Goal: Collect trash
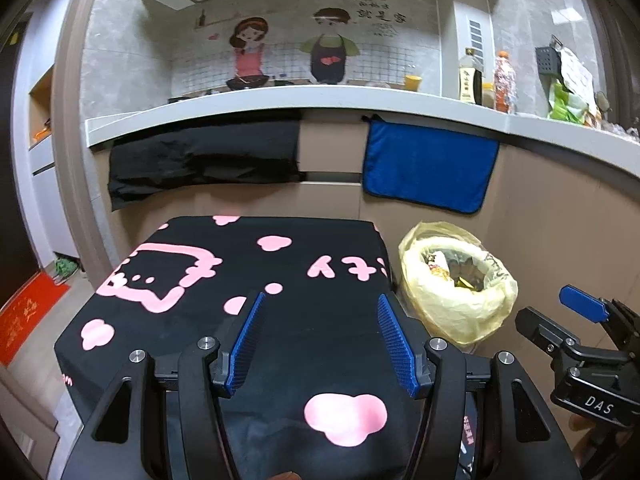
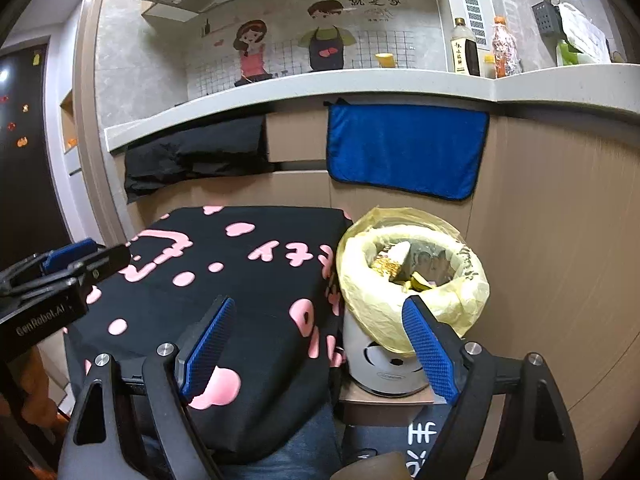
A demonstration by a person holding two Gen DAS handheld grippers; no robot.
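A small bin lined with a yellow plastic bag (image 1: 456, 280) stands right of a table under a black cloth with pink shapes (image 1: 224, 280). The bag (image 2: 412, 276) holds wrappers and scraps. My left gripper (image 1: 320, 304) is open and empty above the cloth. My right gripper (image 2: 320, 312) is open and empty, its right finger in front of the bag's near rim. The right gripper shows at the right edge of the left wrist view (image 1: 580, 340); the left gripper shows at the left edge of the right wrist view (image 2: 60, 268).
A grey counter (image 1: 320, 100) runs behind, with a black cloth (image 1: 204, 160) and a blue towel (image 1: 428, 164) hanging from it. Bottles (image 1: 472, 80) and bags stand on the counter at right. A red mat (image 1: 24, 316) lies on the floor at left.
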